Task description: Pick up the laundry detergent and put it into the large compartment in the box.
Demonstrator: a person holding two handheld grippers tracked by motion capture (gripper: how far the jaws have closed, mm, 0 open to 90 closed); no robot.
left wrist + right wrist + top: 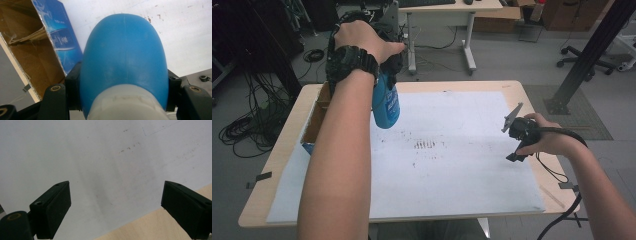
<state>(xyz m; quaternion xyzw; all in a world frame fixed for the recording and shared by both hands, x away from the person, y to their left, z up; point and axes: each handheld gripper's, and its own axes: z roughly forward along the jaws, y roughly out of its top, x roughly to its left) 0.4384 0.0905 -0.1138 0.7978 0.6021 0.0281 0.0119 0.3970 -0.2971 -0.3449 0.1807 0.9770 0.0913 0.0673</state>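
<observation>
A blue spray bottle (386, 107) hangs above the left part of the white sheet (452, 165), neck up and base down. My left gripper (389, 62) is shut on its upper body, under the person's hand with a black watch. In the left gripper view the black jaws press on both sides of the bottle (125, 57), just below its white collar, with my left gripper (123, 92) looking down on the sheet. My right gripper (514, 141) rests low at the table's right side. There my right gripper (116, 210) stands open over the sheet (100, 157), nothing between the jaws.
An open cardboard box (314, 122) with a blue printed side (58, 37) sits at the table's left edge. Small dark marks (424, 145) dot the sheet's middle. Bare wood (150, 227) borders the sheet. Beyond the table stand a desk, cables and a black post (584, 60).
</observation>
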